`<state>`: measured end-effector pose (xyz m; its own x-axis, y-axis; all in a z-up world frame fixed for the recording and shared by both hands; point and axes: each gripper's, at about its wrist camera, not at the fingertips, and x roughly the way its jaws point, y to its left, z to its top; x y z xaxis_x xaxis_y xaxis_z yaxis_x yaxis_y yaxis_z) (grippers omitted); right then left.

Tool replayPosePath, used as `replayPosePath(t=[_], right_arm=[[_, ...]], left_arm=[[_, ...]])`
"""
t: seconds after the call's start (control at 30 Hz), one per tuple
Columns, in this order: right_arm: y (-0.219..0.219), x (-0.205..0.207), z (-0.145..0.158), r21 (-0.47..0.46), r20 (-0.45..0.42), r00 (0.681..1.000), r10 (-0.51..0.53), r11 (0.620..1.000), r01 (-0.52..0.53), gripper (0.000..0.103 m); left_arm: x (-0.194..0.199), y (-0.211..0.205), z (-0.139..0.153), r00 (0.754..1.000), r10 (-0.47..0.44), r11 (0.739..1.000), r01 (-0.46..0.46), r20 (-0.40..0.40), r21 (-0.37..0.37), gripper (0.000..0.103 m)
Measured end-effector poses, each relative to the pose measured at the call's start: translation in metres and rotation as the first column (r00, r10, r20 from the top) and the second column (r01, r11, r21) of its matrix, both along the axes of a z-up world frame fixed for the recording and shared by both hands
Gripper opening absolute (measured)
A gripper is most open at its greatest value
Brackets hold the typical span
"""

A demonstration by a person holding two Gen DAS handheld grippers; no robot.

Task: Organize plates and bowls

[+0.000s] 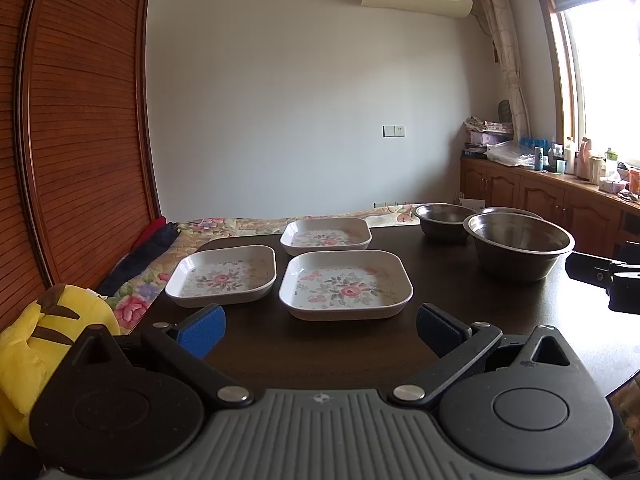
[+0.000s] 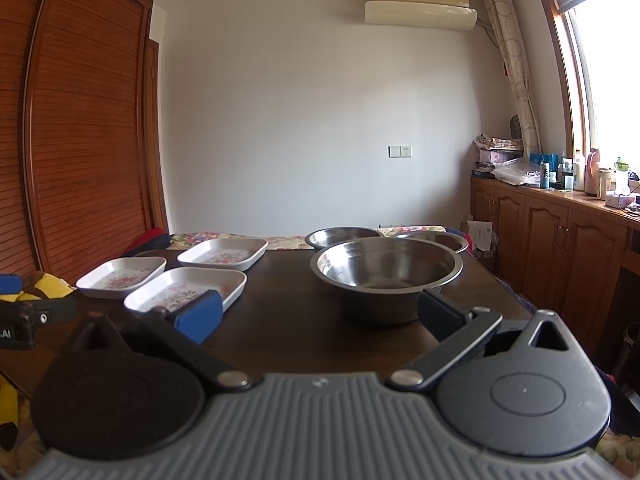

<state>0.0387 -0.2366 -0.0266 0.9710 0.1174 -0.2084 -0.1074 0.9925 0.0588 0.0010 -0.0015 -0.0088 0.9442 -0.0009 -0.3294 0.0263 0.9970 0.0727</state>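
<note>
Plates: three square floral plates (image 1: 346,282) lie separately at frame centre on the dark table (image 1: 440,280) (left wrist view). Steel bowls (image 2: 386,270), three, sit centre-right in the right wrist view. Left gripper (image 1: 320,326) spread wide, holding nothing; right gripper (image 2: 320,314) likewise wide and empty.
</note>
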Motion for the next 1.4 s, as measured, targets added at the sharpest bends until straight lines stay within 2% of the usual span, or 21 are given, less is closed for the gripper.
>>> replayPosePath(t=[0.97,1.27,1.4], right_arm=[[0.002,0.002,-0.003,-0.001,-0.006,1.0,0.008,1.0,-0.008,0.103],[0.01,0.009,-0.007,-0.016,-0.024,0.999,0.029,0.999,-0.029,0.103],[0.013,0.017,-0.01,0.009,-0.054,0.996,0.07,0.998,-0.069,0.103]], left_arm=[[0.001,0.004,0.0,1.0,0.002,1.0,-0.002,-0.007,-0.004,0.103],[0.006,0.002,-0.007,0.999,-0.006,1.0,0.006,-0.035,-0.001,0.103],[0.011,0.001,-0.012,0.998,-0.014,1.0,0.014,-0.062,0.005,0.103]])
